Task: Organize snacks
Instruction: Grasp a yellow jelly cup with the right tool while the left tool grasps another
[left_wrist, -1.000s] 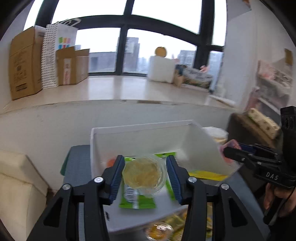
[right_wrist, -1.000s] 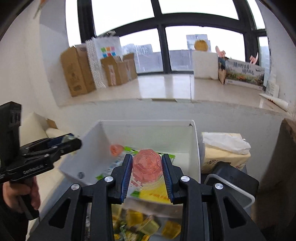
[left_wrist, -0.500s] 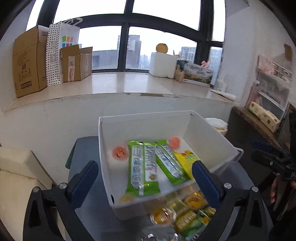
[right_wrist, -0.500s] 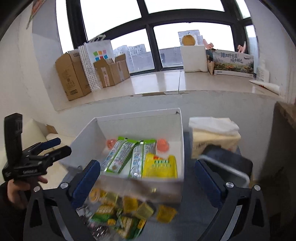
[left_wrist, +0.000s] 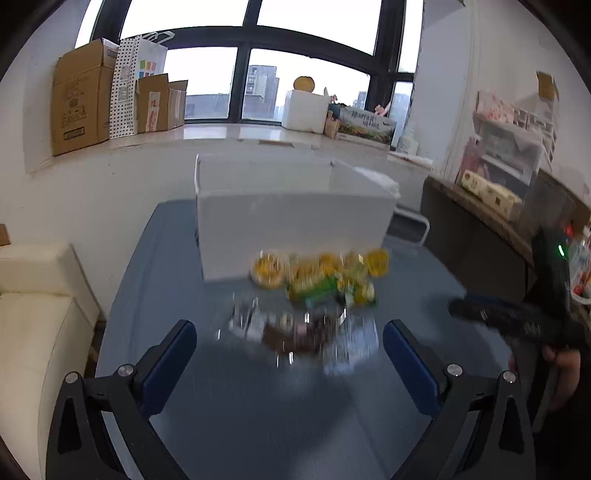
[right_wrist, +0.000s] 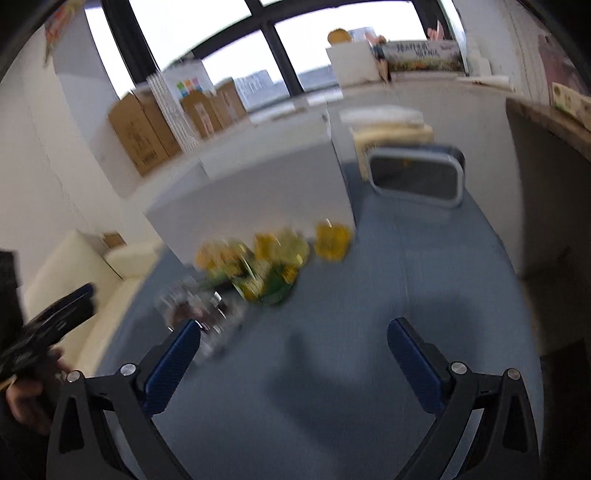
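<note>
A white box (left_wrist: 291, 221) stands at the back of a blue-grey table (left_wrist: 258, 406); its inside is hidden from this low angle. It also shows in the right wrist view (right_wrist: 258, 192). A pile of loose snacks (left_wrist: 317, 280), yellow jelly cups and green packets with clear and dark wrappers nearer me, lies in front of it; both views of the pile (right_wrist: 258, 262) are blurred. My left gripper (left_wrist: 290, 354) is open and empty, low over the table short of the pile. My right gripper (right_wrist: 293, 354) is open and empty, to the right of the wrappers.
A cream sofa (left_wrist: 33, 314) is left of the table. A grey-rimmed dark tray (right_wrist: 415, 177) and a tissue pack (right_wrist: 391, 129) lie right of the box. A windowsill with cardboard boxes (left_wrist: 81, 99) is behind. A dark shelf (left_wrist: 480, 229) stands at right.
One second ago each gripper held a jelly cup over the box; both opened and dropped them in. Both have since pulled back and down to table level in front of the snack pile.
</note>
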